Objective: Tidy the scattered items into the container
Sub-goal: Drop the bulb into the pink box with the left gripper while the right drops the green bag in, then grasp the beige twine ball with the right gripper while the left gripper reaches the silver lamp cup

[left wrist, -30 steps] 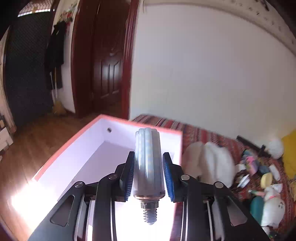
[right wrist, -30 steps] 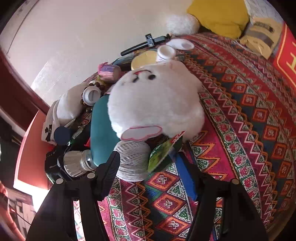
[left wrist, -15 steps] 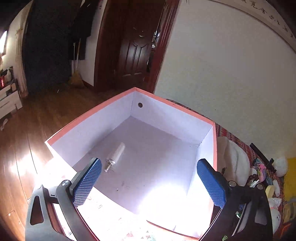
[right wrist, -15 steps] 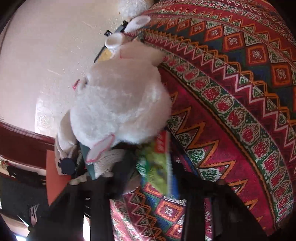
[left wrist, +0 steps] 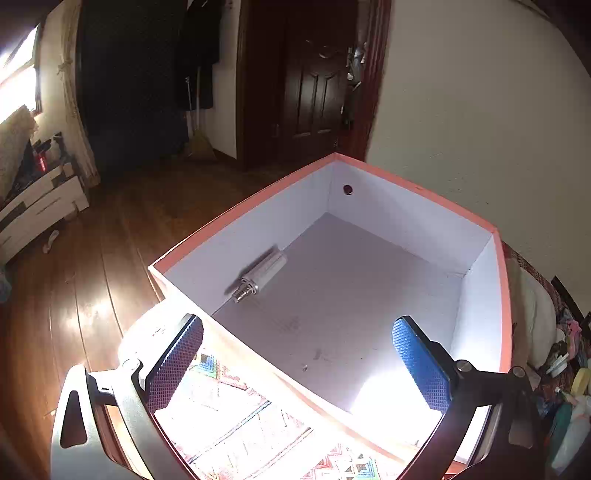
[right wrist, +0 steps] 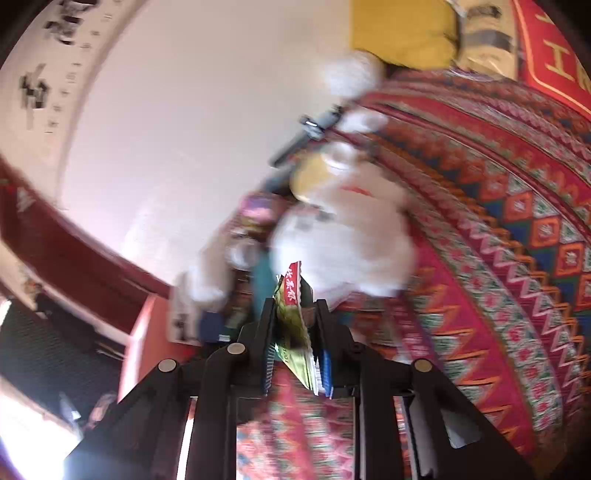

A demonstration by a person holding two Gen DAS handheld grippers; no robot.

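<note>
In the left wrist view, an orange-rimmed box [left wrist: 417, 190] with white walls stands on the patterned cloth. An LED corn bulb [left wrist: 260, 272] lies inside it by the left wall. My left gripper [left wrist: 295, 363] is open and empty above the box's near edge. In the right wrist view, my right gripper [right wrist: 295, 325] is shut on a green and red snack packet [right wrist: 291, 317], lifted above the cloth. Behind it lie a white plush toy [right wrist: 347, 240], a teal object [right wrist: 262, 277] and several small blurred items.
A patterned red cloth [right wrist: 517, 229] covers the surface. A yellow cushion [right wrist: 402, 33] and a paper packet [right wrist: 484, 40] lie at the far right. A pile of small items [left wrist: 565, 369] sits right of the box. Wooden floor [left wrist: 92, 258] lies left of it.
My left gripper opened and let the bulb fall into the box, where it rolled to the left wall; the gripper drew back. My right gripper closed on the snack packet and lifted it.
</note>
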